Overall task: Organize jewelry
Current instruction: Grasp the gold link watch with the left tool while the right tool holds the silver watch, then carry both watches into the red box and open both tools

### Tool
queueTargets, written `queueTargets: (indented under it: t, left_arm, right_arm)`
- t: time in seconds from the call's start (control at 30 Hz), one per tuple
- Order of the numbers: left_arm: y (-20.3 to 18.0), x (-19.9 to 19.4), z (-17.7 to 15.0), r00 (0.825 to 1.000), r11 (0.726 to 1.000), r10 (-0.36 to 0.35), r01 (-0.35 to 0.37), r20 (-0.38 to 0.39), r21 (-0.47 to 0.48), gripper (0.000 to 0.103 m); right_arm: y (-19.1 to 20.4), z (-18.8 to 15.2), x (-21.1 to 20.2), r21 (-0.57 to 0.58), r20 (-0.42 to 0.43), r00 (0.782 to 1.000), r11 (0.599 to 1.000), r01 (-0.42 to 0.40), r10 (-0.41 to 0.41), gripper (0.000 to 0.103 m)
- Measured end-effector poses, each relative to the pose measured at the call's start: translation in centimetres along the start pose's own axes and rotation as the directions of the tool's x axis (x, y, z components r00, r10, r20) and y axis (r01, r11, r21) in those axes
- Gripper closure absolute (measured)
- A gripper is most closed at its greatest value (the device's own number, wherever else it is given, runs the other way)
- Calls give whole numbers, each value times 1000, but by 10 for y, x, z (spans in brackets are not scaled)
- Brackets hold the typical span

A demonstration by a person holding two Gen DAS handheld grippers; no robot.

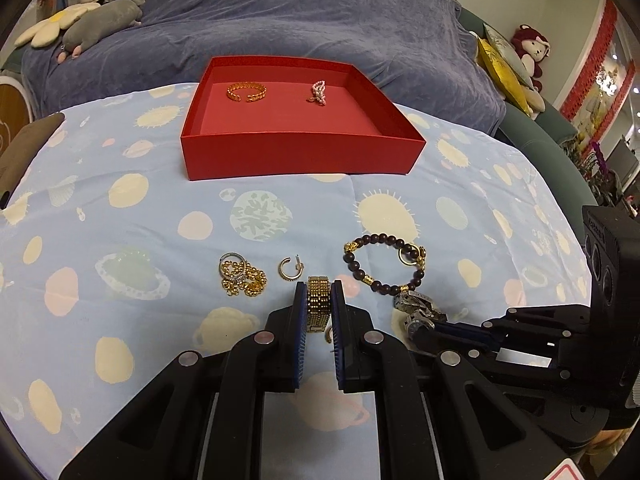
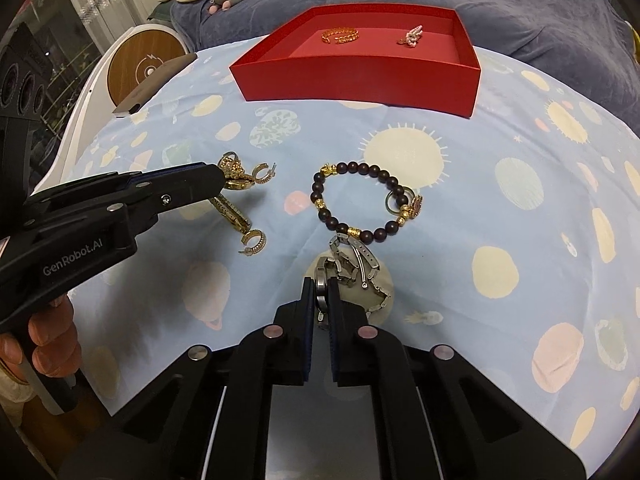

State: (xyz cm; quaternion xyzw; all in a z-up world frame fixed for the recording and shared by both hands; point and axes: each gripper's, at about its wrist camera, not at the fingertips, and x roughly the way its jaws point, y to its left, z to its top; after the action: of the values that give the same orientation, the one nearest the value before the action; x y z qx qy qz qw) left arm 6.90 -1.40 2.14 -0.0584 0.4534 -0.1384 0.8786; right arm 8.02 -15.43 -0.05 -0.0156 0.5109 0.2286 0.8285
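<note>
The left gripper (image 1: pixel 319 300) is closed on the gold band (image 1: pixel 318 303), which lies on the cloth (image 1: pixel 120 240). The right gripper (image 2: pixel 321 294) is closed on the silver watch (image 2: pixel 352 268), just below the bead bracelet (image 2: pixel 362 200). A hoop earring (image 1: pixel 289 269) and gold chain (image 1: pixel 242 278) lie left of the band. The red box (image 1: pixel 300 160), well apart, holds a gold bangle (image 1: pixel 247 91) and a pink piece (image 1: pixel 319 93).

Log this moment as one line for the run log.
left gripper: shut on gold watch | right gripper: shut on silver watch | red box: holds bangle, pink piece | bead bracelet: on cloth
</note>
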Motion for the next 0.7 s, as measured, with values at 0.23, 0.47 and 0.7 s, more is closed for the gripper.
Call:
queueTargets:
  t: [0.23, 0.47, 0.7]
  left_arm:
    - [7, -16, 9, 999, 1000, -10, 11, 34, -27, 94]
    - [10, -35, 42, 996, 1000, 4, -1, 94, -25, 94]
    - [21, -39, 114, 979, 996, 72, -80, 192, 33, 94]
  right_arm:
    - [0, 14, -24, 19, 73, 996, 999, -46, 44, 97]
    - [-11, 53, -59, 47, 181, 983, 998, -49, 40, 97]
    - [-33, 131, -73, 52, 264, 964, 998, -44, 29, 97]
